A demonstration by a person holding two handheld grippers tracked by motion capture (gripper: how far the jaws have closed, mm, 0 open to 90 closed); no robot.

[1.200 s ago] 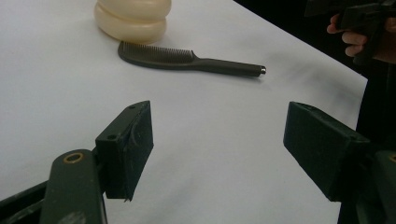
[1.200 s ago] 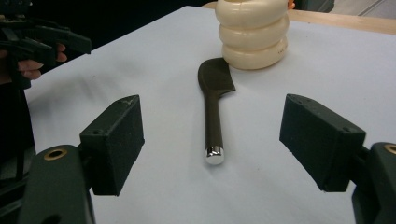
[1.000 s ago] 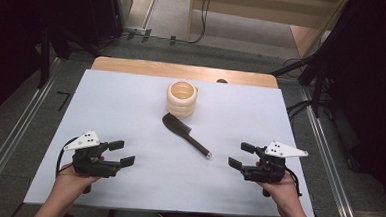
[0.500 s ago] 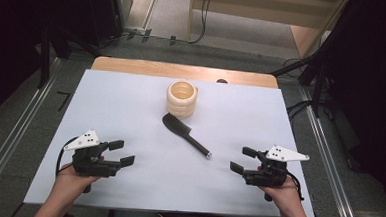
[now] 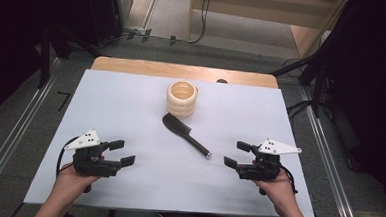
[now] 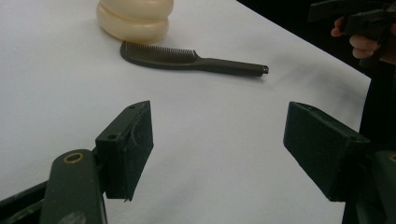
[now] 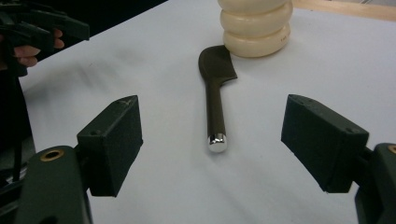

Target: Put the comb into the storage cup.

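Right gripper view has the dark comb lying flat on the white table, handle running straight toward the camera and its shiny silver end cap nearest, sitting between the spread jaws but still ahead of them. The toothed head ends just beside the cream ribbed cup. From the high view the comb runs diagonally, handle end pointing at the right gripper, so that one's clearly nearer. The left gripper is well apart from it, jaws also wide and empty. I'd guess the right one goes for the handle.
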